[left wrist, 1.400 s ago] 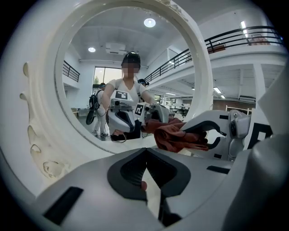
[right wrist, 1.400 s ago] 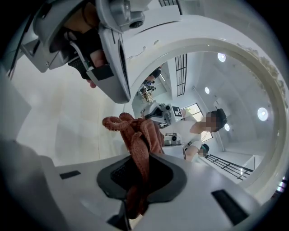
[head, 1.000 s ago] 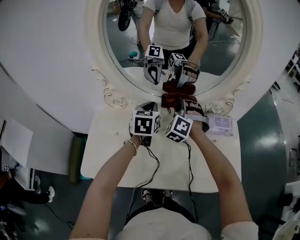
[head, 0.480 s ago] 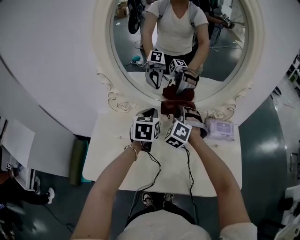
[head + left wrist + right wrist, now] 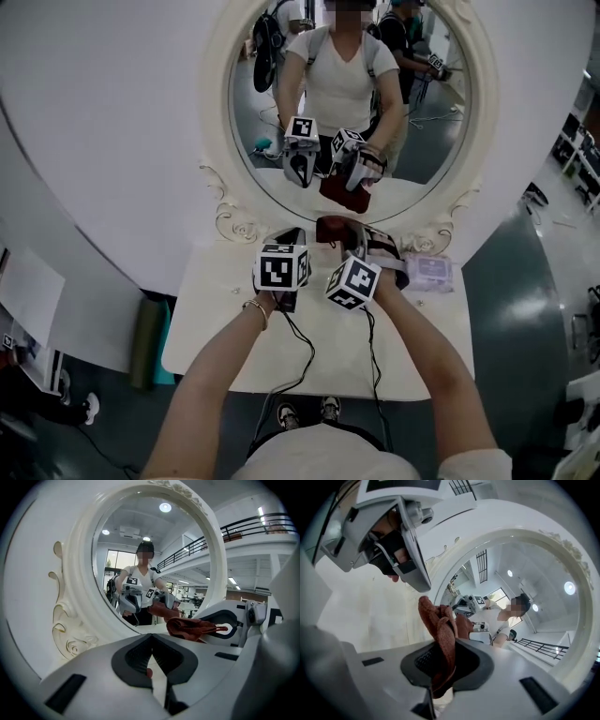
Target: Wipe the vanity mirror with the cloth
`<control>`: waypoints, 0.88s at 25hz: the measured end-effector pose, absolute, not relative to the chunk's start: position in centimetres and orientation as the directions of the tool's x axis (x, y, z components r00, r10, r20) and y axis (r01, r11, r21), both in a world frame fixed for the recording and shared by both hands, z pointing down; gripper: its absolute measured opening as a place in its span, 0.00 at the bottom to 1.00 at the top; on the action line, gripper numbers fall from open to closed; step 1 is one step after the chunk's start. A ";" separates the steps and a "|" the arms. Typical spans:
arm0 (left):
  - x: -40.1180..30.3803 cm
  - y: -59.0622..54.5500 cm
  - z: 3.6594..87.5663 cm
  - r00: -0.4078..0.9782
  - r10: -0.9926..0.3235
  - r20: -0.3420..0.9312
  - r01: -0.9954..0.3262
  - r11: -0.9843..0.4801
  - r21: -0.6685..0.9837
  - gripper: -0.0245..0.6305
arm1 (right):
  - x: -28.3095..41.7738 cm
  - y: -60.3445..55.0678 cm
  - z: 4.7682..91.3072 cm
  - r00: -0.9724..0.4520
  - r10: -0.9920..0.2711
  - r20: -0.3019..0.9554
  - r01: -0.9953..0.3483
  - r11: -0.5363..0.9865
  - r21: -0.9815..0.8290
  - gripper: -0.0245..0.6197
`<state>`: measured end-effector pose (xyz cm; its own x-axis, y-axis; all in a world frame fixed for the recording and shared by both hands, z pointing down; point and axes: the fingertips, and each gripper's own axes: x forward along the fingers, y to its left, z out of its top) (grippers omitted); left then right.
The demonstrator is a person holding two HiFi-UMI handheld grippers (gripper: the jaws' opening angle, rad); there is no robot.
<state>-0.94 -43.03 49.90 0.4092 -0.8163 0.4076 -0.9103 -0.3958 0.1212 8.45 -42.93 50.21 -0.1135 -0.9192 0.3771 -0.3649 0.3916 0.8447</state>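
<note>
Vanity mirror (image 5: 352, 112), oval, upright at desk (image 5: 216, 319) rear edge, straight ahead of both tongs. Right tongs (image 5: 443, 667) clamped on cloth; left tongs (image 5: 151, 639) alongside, closed together, empty. Cloth (image 5: 433, 616), dark red, bunched, near mirror's lower rim, apparently just short of glass.

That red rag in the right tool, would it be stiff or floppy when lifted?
Probably floppy: the red cloth bunches into folds where the right tool pinches it. Likely light, since a small pinch seems to carry the whole wad. Its coarse, woven-looking surface suggests it won't slip easily.
</note>
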 end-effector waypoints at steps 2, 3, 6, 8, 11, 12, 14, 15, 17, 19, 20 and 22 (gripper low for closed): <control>-0.9 -42.7 49.2 0.423 -0.816 0.394 -0.905 -0.406 0.131 0.05 | 8.6 -42.4 49.1 -0.110 -0.927 0.358 -0.370 0.372 0.851 0.13; -0.8 -42.6 48.8 0.431 -0.815 0.388 -0.900 -0.416 0.128 0.05 | 8.7 -42.2 48.5 -0.107 -0.932 0.347 -0.373 0.362 0.855 0.13; -0.5 -42.0 47.6 0.460 -0.813 0.357 -0.885 -0.452 0.112 0.05 | 9.1 -41.7 46.7 -0.100 -0.942 0.321 -0.402 0.334 0.853 0.13; -0.4 -41.4 46.3 0.484 -0.814 0.322 -0.872 -0.477 0.105 0.05 | 9.3 -41.3 45.4 -0.098 -0.947 0.306 -0.439 0.317 0.841 0.13; -0.5 -40.1 44.4 0.510 -0.821 0.258 -0.858 -0.508 0.079 0.05 | 9.7 -40.4 43.4 -0.102 -0.954 0.281 -0.526 0.292 0.799 0.13; -0.6 -39.7 43.9 0.515 -0.823 0.239 -0.854 -0.515 0.067 0.05 | 10.0 -40.1 42.8 -0.104 -0.957 0.272 -0.564 0.282 0.776 0.13; -0.9 -38.8 43.3 0.525 -0.824 0.213 -0.848 -0.527 0.053 0.05 | 10.4 -39.4 41.5 -0.111 -0.962 0.251 -0.647 0.262 0.716 0.13; -1.1 -38.3 43.1 0.529 -0.823 0.205 -0.846 -0.531 0.053 0.05 | 10.5 -39.1 41.0 -0.117 -0.964 0.241 -0.691 0.253 0.678 0.13; -1.6 -37.3 43.3 0.534 -0.822 0.199 -0.844 -0.533 0.063 0.05 | 10.7 -38.4 40.1 -0.134 -0.966 0.222 -0.776 0.241 0.582 0.13; -2.3 -36.3 43.7 0.532 -0.822 0.202 -0.846 -0.527 0.081 0.05 | 10.8 -37.7 39.8 -0.144 -0.966 0.214 -0.851 0.231 0.471 0.13; -2.6 -35.9 43.9 0.530 -0.823 0.204 -0.847 -0.523 0.094 0.05 | 10.9 -37.4 39.8 -0.144 -0.966 0.214 -0.883 0.223 0.413 0.13; -3.1 -35.2 44.1 0.528 -0.825 0.203 -0.849 -0.513 0.126 0.05 | 11.4 -36.8 40.0 -0.138 -0.968 0.209 -0.936 0.196 0.293 0.13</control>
<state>-3.07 -35.21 44.13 0.5281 -0.8246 0.2029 -0.8492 -0.5128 0.1259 11.42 -36.83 39.98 -0.1376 -0.9683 0.2085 -0.9357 0.1961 0.2931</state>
